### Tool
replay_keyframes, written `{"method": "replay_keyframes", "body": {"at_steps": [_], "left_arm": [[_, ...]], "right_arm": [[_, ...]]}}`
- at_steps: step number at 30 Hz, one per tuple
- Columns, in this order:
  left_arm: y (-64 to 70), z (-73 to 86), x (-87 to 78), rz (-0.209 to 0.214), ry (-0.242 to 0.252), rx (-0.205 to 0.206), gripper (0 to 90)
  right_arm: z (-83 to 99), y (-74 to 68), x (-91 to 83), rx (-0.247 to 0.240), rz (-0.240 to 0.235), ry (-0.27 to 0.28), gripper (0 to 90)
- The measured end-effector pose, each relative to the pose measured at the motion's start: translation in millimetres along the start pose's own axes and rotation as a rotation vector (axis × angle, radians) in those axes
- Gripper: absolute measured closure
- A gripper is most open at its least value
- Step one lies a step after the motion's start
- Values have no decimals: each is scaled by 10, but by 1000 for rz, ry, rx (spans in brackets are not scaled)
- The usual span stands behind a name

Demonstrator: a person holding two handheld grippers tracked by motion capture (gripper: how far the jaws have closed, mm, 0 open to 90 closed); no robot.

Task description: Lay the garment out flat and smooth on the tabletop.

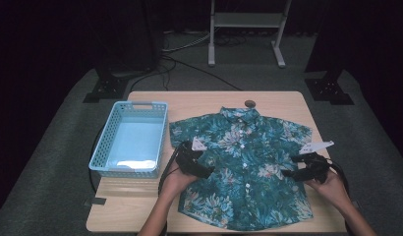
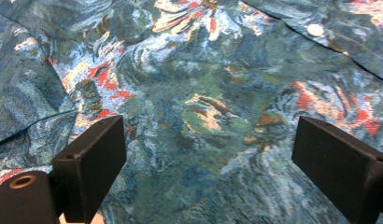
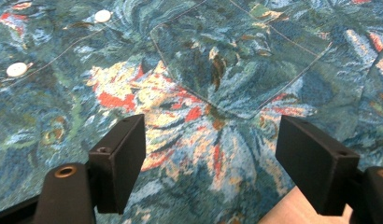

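1. The floral short-sleeved shirt (image 1: 246, 162) lies flat, buttoned, collar toward the table's (image 1: 140, 204) far edge, ready for folding, I judge.
2. Left gripper (image 1: 205, 172) and right gripper (image 1: 286, 173) hover spread above its side hems, pinching nothing.
3. A blue basket (image 1: 113, 129) waits near the left edge.

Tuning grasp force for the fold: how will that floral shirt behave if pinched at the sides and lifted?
Probably floppy: the shirt lies flat on the table, its thin woven cloth showing soft creases near the left gripper. It looks light, so it should sag and drape between two pinch points. Pushed, it would likely bunch rather than slide; the right gripper is open by the chest pocket.
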State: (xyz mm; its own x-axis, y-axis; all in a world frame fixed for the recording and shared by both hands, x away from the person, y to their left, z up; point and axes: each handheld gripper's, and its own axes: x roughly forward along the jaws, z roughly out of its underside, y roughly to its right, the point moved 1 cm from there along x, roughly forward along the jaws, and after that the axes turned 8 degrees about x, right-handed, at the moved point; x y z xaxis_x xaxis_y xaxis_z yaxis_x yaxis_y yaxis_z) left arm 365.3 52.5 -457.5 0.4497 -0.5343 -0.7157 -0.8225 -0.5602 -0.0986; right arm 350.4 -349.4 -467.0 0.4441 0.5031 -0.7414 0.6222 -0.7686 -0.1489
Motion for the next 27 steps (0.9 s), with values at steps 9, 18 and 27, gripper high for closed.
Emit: {"method": "replay_keyframes", "body": {"at_steps": [9, 18, 27], "left_arm": [[103, 25, -78, -11, 29, 9, 95], [198, 92, -171, -20, 55, 14, 95], [279, 182, -225, -17, 79, 0, 95]], "right_arm": [[99, -52, -61, 3, -21, 22, 241], [268, -66, -157, 26, -33, 47, 241], [369, -78, -245, 43, -39, 76, 241]]}}
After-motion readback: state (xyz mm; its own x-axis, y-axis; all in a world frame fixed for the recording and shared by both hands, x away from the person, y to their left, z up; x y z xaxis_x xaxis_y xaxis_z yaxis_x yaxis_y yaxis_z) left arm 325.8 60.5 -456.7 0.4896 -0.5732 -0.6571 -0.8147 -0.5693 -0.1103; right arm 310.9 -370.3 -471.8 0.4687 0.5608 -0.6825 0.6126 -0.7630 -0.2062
